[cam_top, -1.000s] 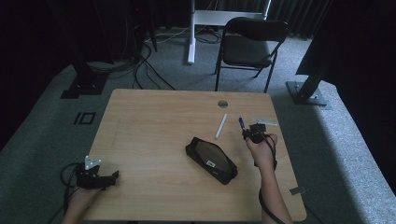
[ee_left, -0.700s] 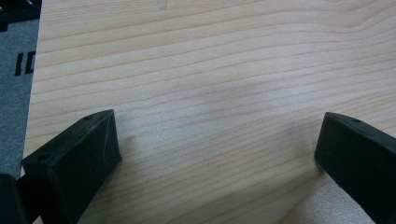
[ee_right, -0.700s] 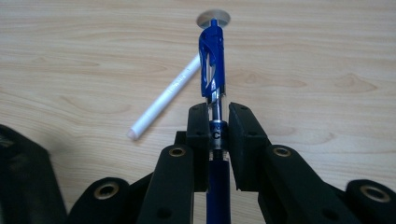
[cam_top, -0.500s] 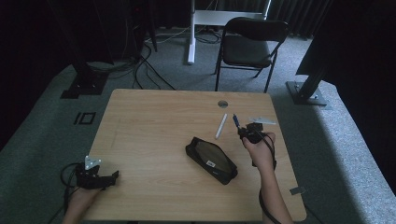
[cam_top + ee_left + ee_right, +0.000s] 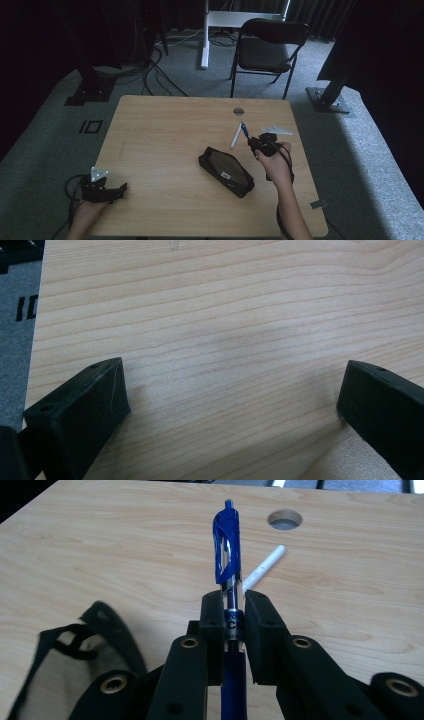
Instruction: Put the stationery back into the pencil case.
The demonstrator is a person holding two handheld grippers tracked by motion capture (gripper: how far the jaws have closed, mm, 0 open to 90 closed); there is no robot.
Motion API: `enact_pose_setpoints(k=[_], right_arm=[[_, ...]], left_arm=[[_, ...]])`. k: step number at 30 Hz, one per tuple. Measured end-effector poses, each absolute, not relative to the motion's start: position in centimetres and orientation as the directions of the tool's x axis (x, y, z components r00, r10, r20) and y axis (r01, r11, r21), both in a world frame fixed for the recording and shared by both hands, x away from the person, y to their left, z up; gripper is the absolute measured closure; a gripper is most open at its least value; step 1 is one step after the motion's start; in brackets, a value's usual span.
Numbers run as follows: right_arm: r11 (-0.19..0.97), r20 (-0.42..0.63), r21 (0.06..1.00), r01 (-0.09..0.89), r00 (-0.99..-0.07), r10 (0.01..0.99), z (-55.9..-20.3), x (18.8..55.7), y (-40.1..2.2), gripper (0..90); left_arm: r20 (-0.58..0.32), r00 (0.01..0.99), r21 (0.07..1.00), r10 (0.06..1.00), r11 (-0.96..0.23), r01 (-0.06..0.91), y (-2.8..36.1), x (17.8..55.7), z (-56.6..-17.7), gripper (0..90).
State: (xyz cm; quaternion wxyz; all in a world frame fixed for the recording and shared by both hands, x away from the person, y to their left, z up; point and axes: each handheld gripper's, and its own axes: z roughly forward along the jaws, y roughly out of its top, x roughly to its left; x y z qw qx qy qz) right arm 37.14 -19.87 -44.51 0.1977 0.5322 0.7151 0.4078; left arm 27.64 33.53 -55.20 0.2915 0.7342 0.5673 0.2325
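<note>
We hold the blue pen (image 5: 227, 555) clenched in our right hand-held gripper (image 5: 234, 611), above the worktop (image 5: 165, 130), just beside the open black pouch (image 5: 226, 171). Our left hand-held gripper (image 5: 232, 395) rests released at the worktop corner.

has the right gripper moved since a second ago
Yes. In the high view the right gripper, shut on the blue pen, has shifted left, closer to the white pen lying on the table.
</note>
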Motion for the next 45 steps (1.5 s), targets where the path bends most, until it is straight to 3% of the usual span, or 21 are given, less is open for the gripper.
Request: enact_pose_setpoints(k=[20,45], right_arm=[[0.149,0.163,0.811,0.565,-0.464,0.871,-43.0,34.9,-17.6,79.3],[0.244,0.174,0.797,0.552,-0.597,0.783,-43.6,33.1,-14.7,79.3]], left_arm=[[0.01,0.248,0.692,0.969,-0.185,0.697,33.5,27.6,-55.2,0.1],[0.01,0.247,0.693,0.969,-0.185,0.697,33.5,27.6,-55.2,0.1]])
